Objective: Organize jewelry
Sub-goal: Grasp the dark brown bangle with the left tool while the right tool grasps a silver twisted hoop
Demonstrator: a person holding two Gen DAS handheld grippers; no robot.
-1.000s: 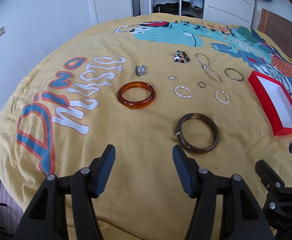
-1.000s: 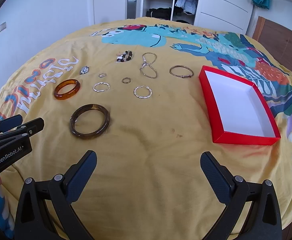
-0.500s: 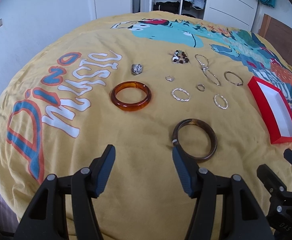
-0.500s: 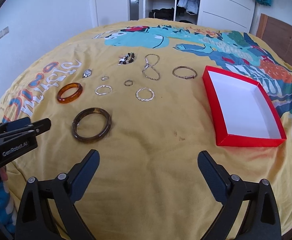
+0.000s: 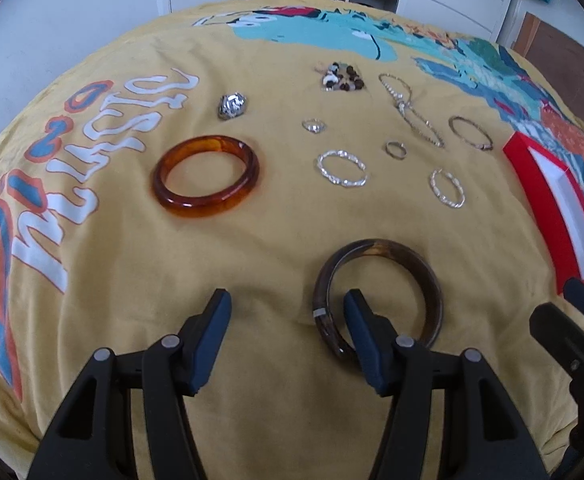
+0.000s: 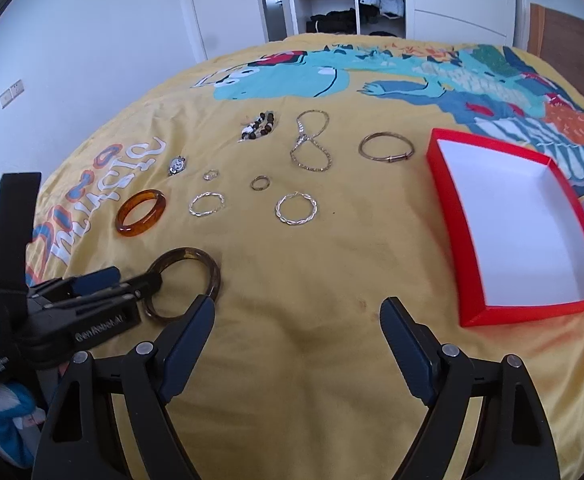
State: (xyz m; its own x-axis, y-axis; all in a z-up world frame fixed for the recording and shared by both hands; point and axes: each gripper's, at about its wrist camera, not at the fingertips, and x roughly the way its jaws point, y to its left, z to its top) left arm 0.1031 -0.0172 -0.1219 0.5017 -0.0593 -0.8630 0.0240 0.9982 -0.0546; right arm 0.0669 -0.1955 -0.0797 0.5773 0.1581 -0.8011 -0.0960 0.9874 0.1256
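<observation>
A dark brown bangle point(image 5: 376, 246) lies flat on the yellow bedcover. My left gripper point(image 5: 287, 308) is open and low over it: its right finger sits inside the ring, so the ring's left rim lies between the jaws, untouched by the pads. The right wrist view shows that gripper point(image 6: 135, 278) at the bangle point(image 6: 211, 276). My right gripper point(image 6: 298, 312) hovers over bare cover with its jaws closing on nothing. An amber bangle point(image 5: 205, 176), two twisted silver hoops point(image 5: 342, 168), small rings, a chain point(image 5: 412, 116) and a thin bangle point(image 5: 470, 132) lie beyond. A red box point(image 6: 448, 216) stands empty at the right.
A bead bracelet point(image 5: 342, 76) and a silver brooch point(image 5: 231, 106) lie at the far side of the jewelry. The bed's edge drops off at the left. A door and open wardrobe point(image 6: 332, 0) stand behind the bed, with a wooden headboard point(image 6: 572, 40) at the right.
My left gripper has come forward and down onto the dark bangle, and its right finger now sits inside the ring. The right gripper's jaws have narrowed, and it has moved closer to the jewelry.
</observation>
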